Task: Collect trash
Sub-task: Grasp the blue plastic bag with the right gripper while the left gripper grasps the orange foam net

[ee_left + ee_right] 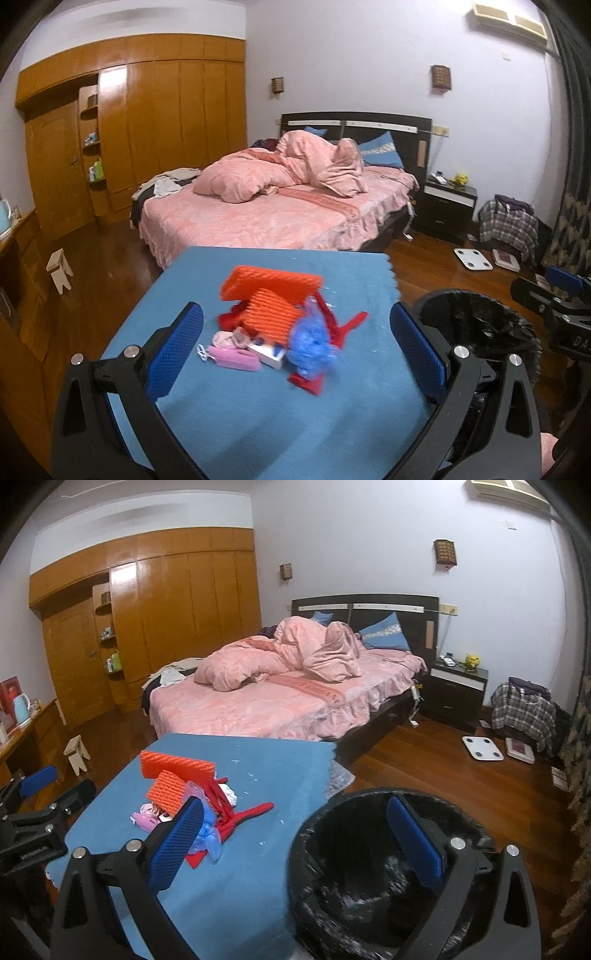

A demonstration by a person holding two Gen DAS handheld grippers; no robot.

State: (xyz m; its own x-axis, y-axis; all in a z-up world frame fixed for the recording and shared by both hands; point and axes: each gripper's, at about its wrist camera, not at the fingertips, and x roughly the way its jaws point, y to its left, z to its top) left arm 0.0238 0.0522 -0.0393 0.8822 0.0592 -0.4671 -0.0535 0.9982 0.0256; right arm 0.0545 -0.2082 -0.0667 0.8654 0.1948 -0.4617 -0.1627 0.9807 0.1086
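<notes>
A pile of trash lies on the blue table (240, 424): orange ribbed foam pieces (273, 286), red strips (351, 321), a crumpled blue plastic wad (310, 343), a pink item (234, 358) and a small white box (267, 354). The pile also shows in the right wrist view (184, 786). A bin lined with a black bag (369, 867) stands at the table's right side, also in the left wrist view (476, 321). My left gripper (295, 350) is open, above the table just short of the pile. My right gripper (295, 845) is open and empty, over the bin's left rim.
A bed with pink bedding (280, 206) stands behind the table. A wooden wardrobe (147, 129) fills the left wall. A small stool (59, 269), a nightstand (448, 203), a white scale (472, 258) and a plaid bag (509, 225) sit on the wood floor.
</notes>
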